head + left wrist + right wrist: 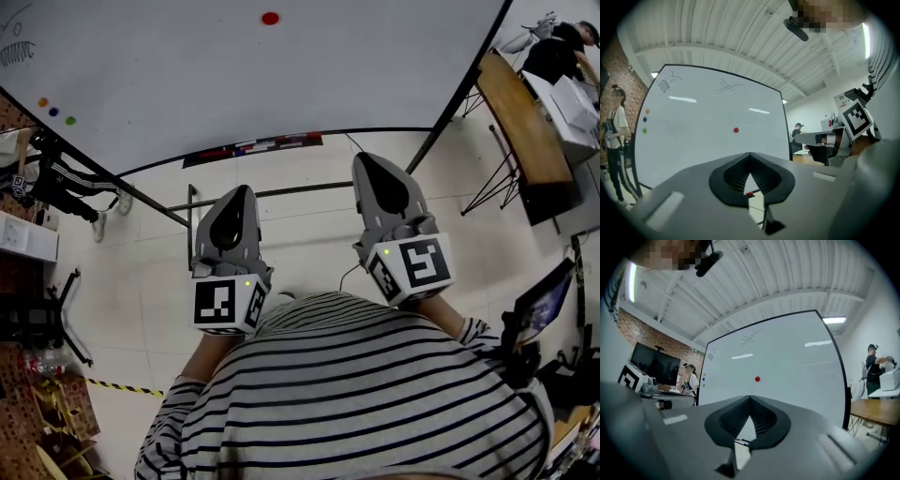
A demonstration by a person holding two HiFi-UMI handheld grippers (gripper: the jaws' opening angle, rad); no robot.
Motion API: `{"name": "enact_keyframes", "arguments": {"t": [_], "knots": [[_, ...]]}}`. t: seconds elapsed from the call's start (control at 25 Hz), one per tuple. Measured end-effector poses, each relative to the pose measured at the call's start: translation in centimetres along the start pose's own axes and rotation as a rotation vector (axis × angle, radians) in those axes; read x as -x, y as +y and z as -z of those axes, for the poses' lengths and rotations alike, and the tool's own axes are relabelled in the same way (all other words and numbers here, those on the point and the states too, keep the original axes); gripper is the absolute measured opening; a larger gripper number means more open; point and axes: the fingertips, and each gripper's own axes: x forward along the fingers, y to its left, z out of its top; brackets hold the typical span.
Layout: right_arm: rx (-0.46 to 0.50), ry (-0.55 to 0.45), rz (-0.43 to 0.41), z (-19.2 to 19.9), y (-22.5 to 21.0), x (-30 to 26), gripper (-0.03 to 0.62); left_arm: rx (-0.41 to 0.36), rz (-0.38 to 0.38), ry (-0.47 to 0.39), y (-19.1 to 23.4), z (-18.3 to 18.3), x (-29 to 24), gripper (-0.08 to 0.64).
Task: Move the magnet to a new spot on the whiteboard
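No legible text or numbers

Small round red magnet sticks on the upright, black-framed whiteboard, near the middle of its white face, well clear of the frame

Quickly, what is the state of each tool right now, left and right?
Left tool: closed, holding nothing.
Right tool: closed, holding nothing.
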Motion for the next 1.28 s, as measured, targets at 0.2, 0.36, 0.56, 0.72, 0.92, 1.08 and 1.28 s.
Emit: {"name": "enact_keyframes", "arguments": {"t": [0.2,0.36,0.56,0.72,0.92,1.08,1.28], "knots": [[-0.017,0.019,-0.019,0.7,2.6,0.9,0.002,0.000,0.003,0.018,0.5,0.1,2.0,0.015],[-0.014,0.031,-0.060,0.9,5.4,0.4,0.002,-0.005,0.018,0.020,1.1,-0.5,3.1,0.015],[-0.002,0.042,-0.091,1.0,9.0,-0.6,0.002,0.000,0.027,0.034,2.6,-0.4,5.0,0.016],[0.016,0.041,-0.096,1.0,10.8,-0.9,0.002,0.011,0.021,0.037,3.8,-0.2,6.1,0.015],[0.021,0.042,-0.077,0.8,11.3,-1.0,0.002,0.021,0.025,0.050,4.4,0.0,6.5,0.015],[0.023,0.054,-0.062,1.2,11.4,-1.2,0.002,0.024,0.036,0.052,4.7,0.1,6.3,0.015],[0.029,0.067,-0.061,1.5,11.5,-1.5,0.002,0.022,0.052,0.059,4.6,0.3,6.0,0.015]]}}
